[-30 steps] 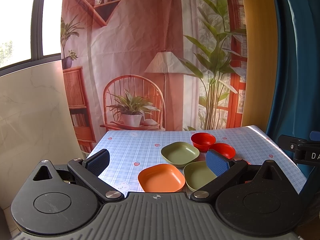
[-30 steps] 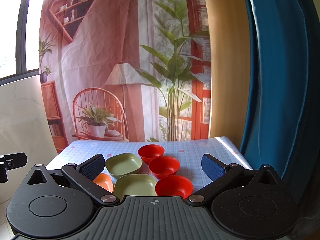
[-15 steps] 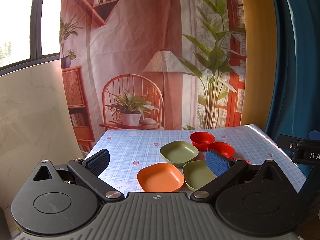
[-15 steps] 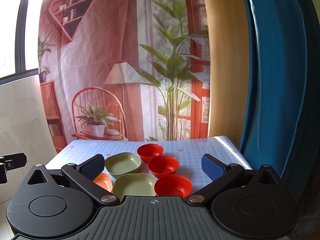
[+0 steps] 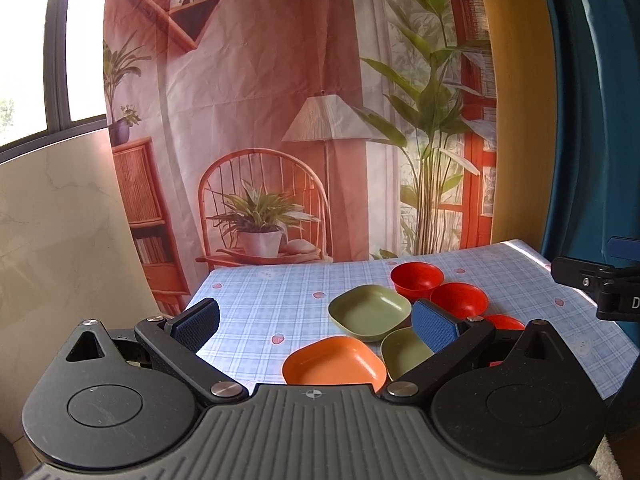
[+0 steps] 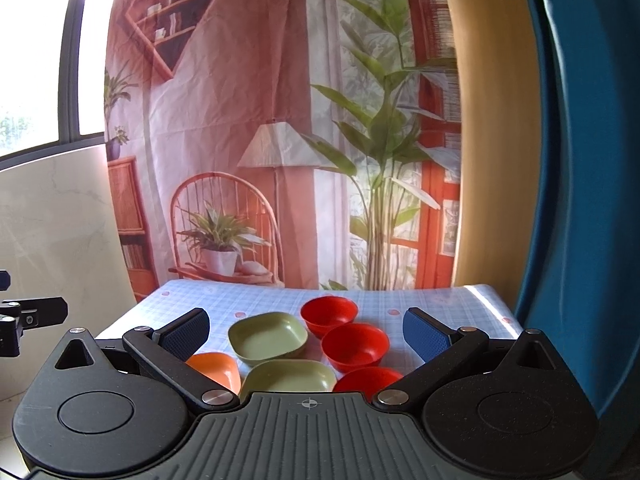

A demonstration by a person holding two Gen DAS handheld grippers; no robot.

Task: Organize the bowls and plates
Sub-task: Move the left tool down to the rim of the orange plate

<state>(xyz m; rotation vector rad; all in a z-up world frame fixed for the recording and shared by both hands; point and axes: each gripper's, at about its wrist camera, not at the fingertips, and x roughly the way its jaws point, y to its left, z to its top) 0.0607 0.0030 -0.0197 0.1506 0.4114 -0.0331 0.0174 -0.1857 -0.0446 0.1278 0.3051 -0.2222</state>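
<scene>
On the blue checked table (image 5: 264, 300) stand an orange square plate (image 5: 334, 362), two green square plates (image 5: 370, 312) (image 5: 402, 354) and three red bowls (image 5: 417, 276) (image 5: 460, 299) (image 5: 506, 322) in a row. My left gripper (image 5: 316, 322) is open and empty, held above the table's near edge before the orange plate. My right gripper (image 6: 306, 330) is open and empty, facing the green plates (image 6: 267, 338) (image 6: 290, 376), the red bowls (image 6: 329, 312) (image 6: 355, 345) (image 6: 366, 378) and the orange plate (image 6: 214, 366). The near bowl is partly hidden in both views.
A printed backdrop (image 5: 280, 120) hangs behind the table's far edge. A blue curtain (image 6: 580, 200) stands to the right, a marble wall (image 5: 60, 220) to the left. The right gripper's body (image 5: 600, 284) shows at the right edge of the left wrist view.
Both grippers have drifted slightly; the dishes sit a little lower and leftward in the views. Nothing was taken hold of and no dish has moved.
</scene>
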